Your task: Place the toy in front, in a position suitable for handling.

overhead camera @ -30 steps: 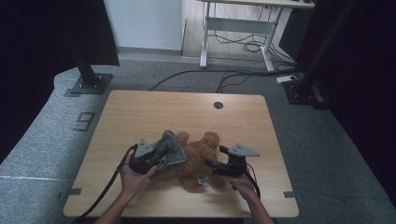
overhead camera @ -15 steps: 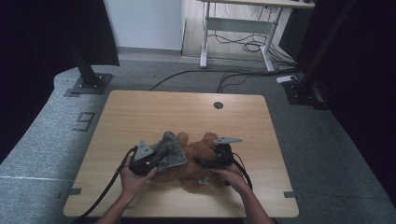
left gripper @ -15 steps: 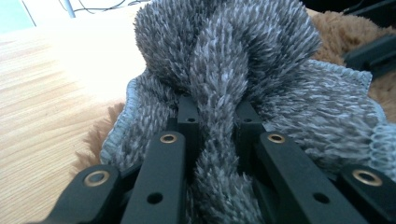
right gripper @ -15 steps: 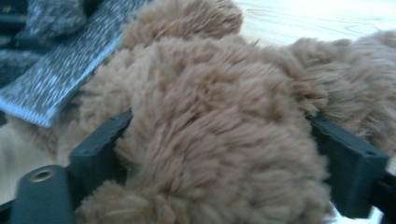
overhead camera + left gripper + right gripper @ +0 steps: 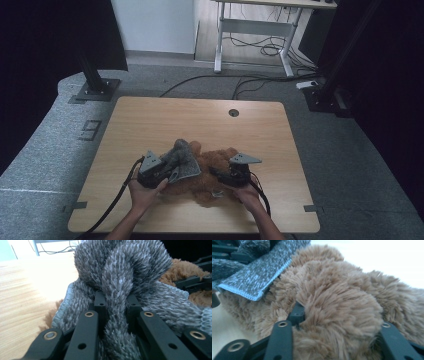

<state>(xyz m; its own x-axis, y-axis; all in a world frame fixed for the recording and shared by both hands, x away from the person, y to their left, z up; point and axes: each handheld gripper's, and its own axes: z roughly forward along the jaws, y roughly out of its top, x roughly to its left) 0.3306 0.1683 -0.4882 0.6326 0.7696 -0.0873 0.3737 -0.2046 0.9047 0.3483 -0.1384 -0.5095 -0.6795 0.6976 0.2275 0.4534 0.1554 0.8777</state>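
Brown plush toy [image 5: 210, 172] lies on wooden table [image 5: 200, 120], near front edge, between both hands. Grey fuzzy cloth [image 5: 181, 159] draped over toy's left part. Right gripper [image 5: 220, 176] jaws just closed, now clamped on bulge of brown fur [image 5: 337, 315]. Left gripper [image 5: 167, 172] pinches fold of grey cloth [image 5: 117, 305], jaws narrow.

The high view was dim and soft, its sides falling into black. Both gripper views blew out the table [image 5: 30, 277] behind, with near jaws blurred.
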